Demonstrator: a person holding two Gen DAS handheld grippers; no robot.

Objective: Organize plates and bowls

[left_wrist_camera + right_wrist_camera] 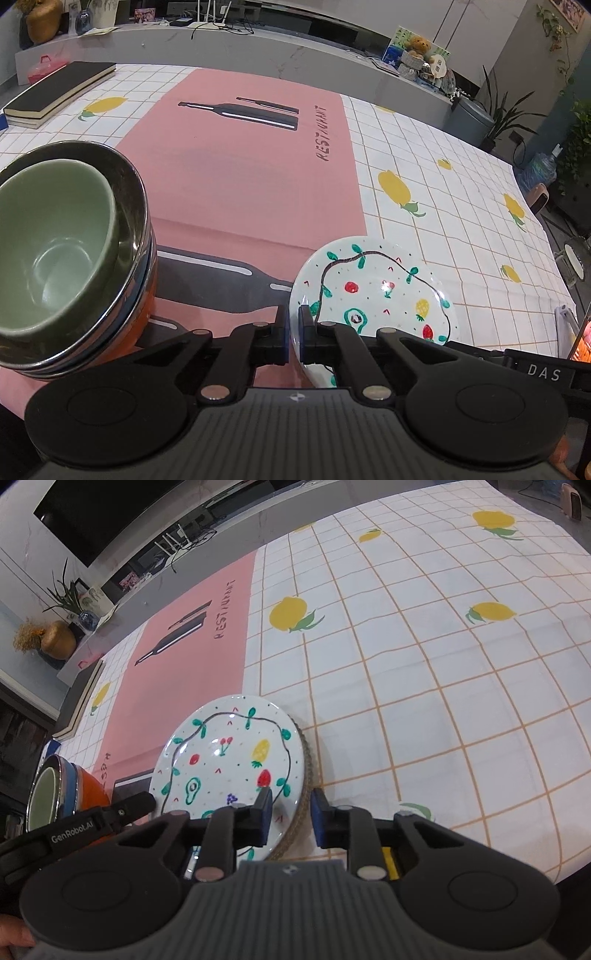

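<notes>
Left gripper: jaws pinched shut on the near-left rim of the painted plate, blue pads flat on both faces of the edge. Right gripper: jaws part-way apart, straddling the plate's right rim; left pad over the plate face near the strawberry, right pad outside the edge, so no clamp visible.

View differences:
- Right wrist view shows a woven coaster-like mat under the plate's right edge; the left view hides it.
- Left wrist view shows the bowl stack in full at lower left: pale green ceramic bowl nested in a polished steel bowl, orange bowl under that. The right view only catches its edge at far left.
- Left view also has the black notebooks upper left and a stone counter with clutter along the top.

Clearance: the plate sits at the seam between the pink placemat and the lemon-print grid tablecloth. Wide bare cloth to the right and top of the right view; the table edge drops off at lower right. The bowl stack is near the plate's left, not touching.

Surfaces: the plate is glossy and round, with hand-painted fruit and a black wavy line. The tablecloth is smooth with slight creases.
</notes>
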